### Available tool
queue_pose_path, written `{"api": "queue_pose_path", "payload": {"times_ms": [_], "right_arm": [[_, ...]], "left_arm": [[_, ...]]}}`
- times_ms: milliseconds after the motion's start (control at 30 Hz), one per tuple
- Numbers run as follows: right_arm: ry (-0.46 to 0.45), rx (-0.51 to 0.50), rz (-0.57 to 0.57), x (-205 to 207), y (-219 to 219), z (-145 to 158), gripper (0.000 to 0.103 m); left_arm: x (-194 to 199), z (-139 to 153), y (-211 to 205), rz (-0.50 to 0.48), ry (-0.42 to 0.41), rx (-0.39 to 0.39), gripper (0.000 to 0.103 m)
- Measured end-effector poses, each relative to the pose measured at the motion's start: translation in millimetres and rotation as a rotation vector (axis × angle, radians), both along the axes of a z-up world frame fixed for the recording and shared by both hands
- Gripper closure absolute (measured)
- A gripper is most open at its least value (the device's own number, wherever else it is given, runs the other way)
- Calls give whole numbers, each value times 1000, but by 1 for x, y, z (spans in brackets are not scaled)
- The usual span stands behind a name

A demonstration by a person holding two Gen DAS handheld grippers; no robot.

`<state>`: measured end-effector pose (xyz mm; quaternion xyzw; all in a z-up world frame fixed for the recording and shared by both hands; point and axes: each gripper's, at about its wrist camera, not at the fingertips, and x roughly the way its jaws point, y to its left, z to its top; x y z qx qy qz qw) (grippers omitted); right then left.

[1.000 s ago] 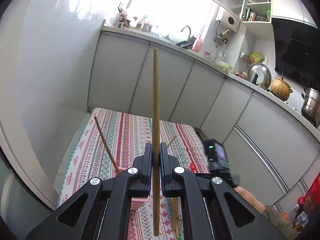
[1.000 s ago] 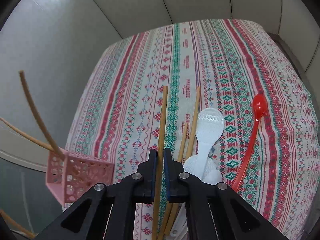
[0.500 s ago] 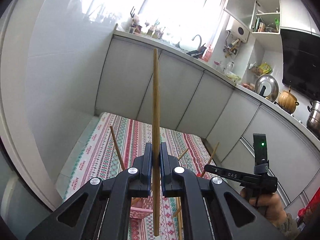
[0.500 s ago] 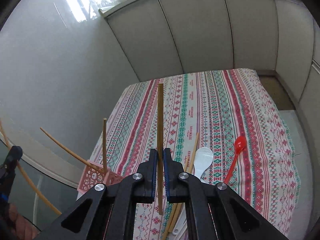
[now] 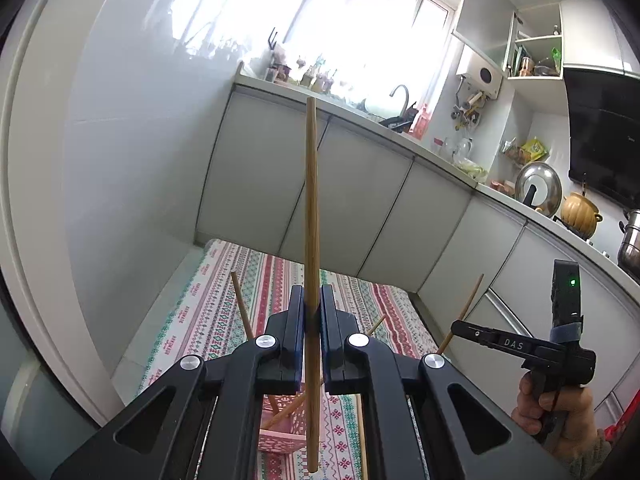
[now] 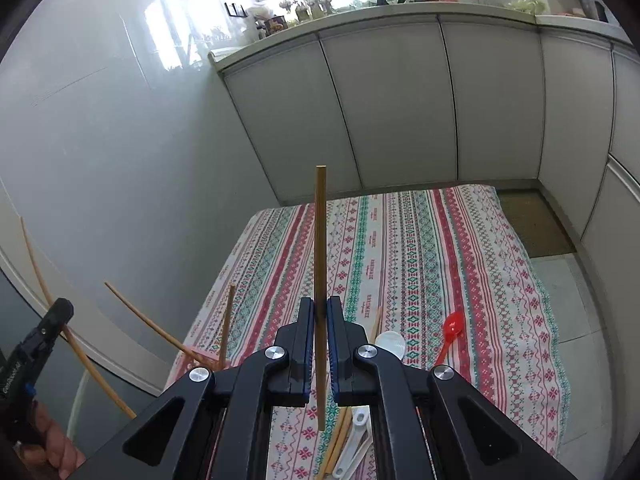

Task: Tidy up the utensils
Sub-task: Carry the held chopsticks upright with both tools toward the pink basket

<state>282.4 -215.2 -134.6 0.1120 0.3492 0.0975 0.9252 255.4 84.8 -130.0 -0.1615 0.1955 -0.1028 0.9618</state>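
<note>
My left gripper [image 5: 311, 300] is shut on a wooden chopstick [image 5: 311, 208] held upright above a pink perforated basket [image 5: 280, 436] that holds two chopsticks [image 5: 240, 304]. My right gripper [image 6: 320, 312] is shut on another wooden chopstick [image 6: 320, 240], raised above the patterned cloth [image 6: 420, 248]. Below it lie loose chopsticks [image 6: 338, 440], white spoons [image 6: 392, 344] and a red spoon [image 6: 450, 334]. The right gripper [image 5: 460, 326] with its chopstick also shows at the right of the left wrist view; the left gripper [image 6: 64, 308] shows at the left of the right wrist view.
The striped cloth [image 5: 224, 304] covers a low surface beside a white tiled wall [image 5: 120, 160] and grey cabinets [image 6: 400, 112]. The pink basket [image 6: 200, 354] stands at the cloth's near left edge. A counter with a sink tap [image 5: 400, 96] and pots [image 5: 580, 216] runs behind.
Both grippers have risen and tilted up with their chopsticks. The right one lifted its chopstick off the cloth. The table now looks farther away in both views.
</note>
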Motion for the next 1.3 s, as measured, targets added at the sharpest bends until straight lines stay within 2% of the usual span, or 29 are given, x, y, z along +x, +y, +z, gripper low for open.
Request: {"api": "queue_pose_path", "payload": {"times_ms": [533,700,967,1300], "right_arm": [[-174,24,-6,-25,-4,43,97],[-197,23,-5,-28,-4,47,97],[-223,35,10,-35,0,54,97],[-302,39,49,-52,16,74,97]], "left_arm": [[29,-18,-13,62,-65,83,96],[40,-28,-18,81,-79,122,96],[48,-41,-18,91,-99,135,96],[55,-54,-22,108,-137,156,96]]}}
